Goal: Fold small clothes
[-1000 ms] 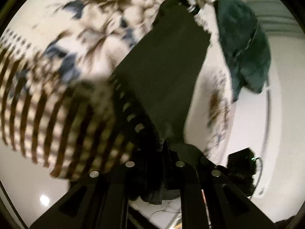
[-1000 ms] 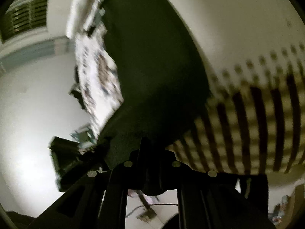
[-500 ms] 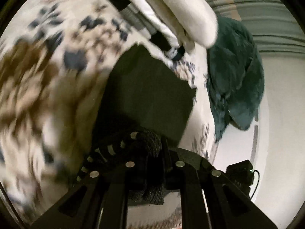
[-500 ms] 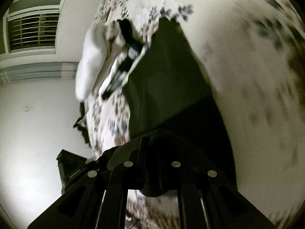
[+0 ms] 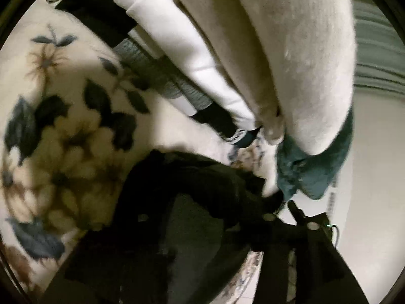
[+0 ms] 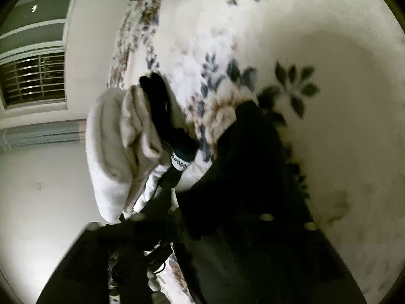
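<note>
Floral bedding, cream fleece printed with blue and tan flowers [image 5: 58, 167], carries everything I see. Near the bed's edge sits a stack of folded clothes [image 5: 253, 50]: fuzzy cream knit, smooth white, ribbed grey, black. My black garment [image 6: 253, 167] lies doubled and limp on the bed just beside that stack. Both the left claw [image 5: 202, 217] and right claw [image 6: 202, 217] have just been opening, pads parted, dark cloth slack between them. I judge this piece folded; stacking remains.

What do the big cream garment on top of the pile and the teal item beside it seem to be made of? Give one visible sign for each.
Cream garment: probably fleece or brushed knit; matt, fuzzy nap. Teal item: probably plush or terry; deep tufted pile.
</note>
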